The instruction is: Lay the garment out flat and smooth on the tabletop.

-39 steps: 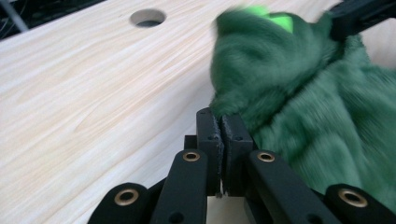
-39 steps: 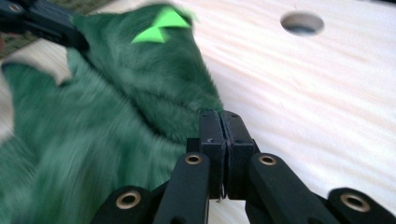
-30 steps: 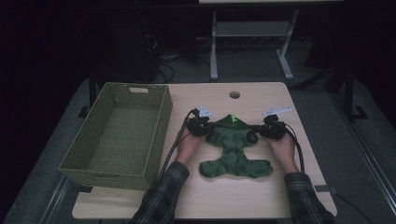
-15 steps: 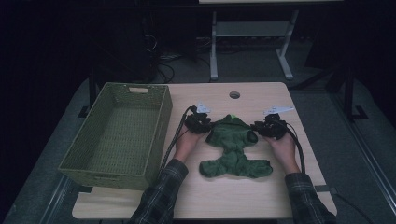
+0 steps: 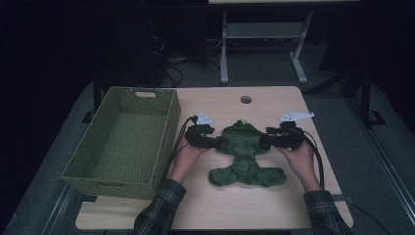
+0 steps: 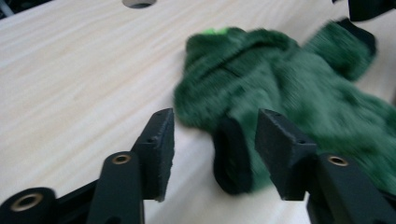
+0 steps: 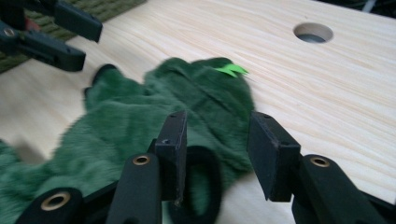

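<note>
A fuzzy dark-green garment [image 5: 246, 157] with black cuffs and a bright green tag lies flat on the wooden table [image 5: 274, 105]. The left gripper [image 5: 211, 143] and right gripper [image 5: 268, 139] have just been opening, their jaws parted around the cuffs, pads clear. A woven basket [image 5: 128, 139] sits left.

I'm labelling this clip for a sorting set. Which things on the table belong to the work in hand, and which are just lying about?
In the job:
- green fleece garment, spread flat on the table
- left gripper, jaws just opened, black cuff between them
- right gripper, jaws just opened over the other cuff

Lying about:
- woven basket, beside the garment, untouched
- table with its cable hole
</note>
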A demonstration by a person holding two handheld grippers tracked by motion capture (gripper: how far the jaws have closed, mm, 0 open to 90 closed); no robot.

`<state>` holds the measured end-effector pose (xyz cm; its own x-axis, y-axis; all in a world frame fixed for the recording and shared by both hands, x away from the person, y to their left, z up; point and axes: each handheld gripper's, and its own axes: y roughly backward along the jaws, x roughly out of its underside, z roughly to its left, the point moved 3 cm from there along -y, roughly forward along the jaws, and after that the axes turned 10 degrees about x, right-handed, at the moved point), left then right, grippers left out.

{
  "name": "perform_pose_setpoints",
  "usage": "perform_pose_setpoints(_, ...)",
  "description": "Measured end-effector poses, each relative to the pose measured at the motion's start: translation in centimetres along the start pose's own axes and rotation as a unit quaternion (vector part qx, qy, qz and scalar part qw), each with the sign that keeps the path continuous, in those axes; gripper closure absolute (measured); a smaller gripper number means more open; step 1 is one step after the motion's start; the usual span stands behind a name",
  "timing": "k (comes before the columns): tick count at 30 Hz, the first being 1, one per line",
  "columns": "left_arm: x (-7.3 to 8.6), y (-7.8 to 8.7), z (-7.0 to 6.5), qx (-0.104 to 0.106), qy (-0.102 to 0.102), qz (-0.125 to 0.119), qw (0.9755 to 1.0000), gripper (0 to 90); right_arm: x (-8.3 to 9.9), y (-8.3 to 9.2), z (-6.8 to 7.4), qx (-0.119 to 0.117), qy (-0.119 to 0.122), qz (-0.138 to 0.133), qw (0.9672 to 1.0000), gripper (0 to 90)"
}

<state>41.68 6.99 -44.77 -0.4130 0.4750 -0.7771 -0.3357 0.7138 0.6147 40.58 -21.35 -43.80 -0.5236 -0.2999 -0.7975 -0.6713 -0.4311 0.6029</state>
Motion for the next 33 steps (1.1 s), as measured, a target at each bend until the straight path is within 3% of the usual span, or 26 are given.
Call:
perform_pose_setpoints(5, 1.4, 1.5, -1.5, 0.011, 0.0, 0.001, 0.9999, 37.4, 0.2, 0.7, 1.5, -0.006, 0.011, 0.004, 0.9999, 57.6)
perform_pose_setpoints(11, 3.6, 3.1, -3.2, -0.007, -0.011, 0.006, 0.9999, 25.1, 0.8, 1.4, 3.1, -0.023, 0.017, 0.005, 0.9996, 57.7)
perform_pose_setpoints(17, 5.7, 4.3, -5.0, -0.004, -0.011, 0.011, 0.9999, 15.5, 1.1, 2.0, 4.9, -0.041, 0.031, 0.005, 0.9987, 59.4)
perform_pose_setpoints(25, 8.8, 5.1, -7.7, 0.002, -0.029, 0.029, 0.9992, 12.9, 1.6, 2.1, 8.4, -0.078, 0.051, 0.014, 0.9955, 63.3)
perform_pose_setpoints(33, 11.1, 5.8, -9.5, 0.012, -0.029, 0.037, 0.9988, 12.7, 2.1, 1.2, 12.3, -0.114, 0.073, 0.028, 0.9904, 65.3)
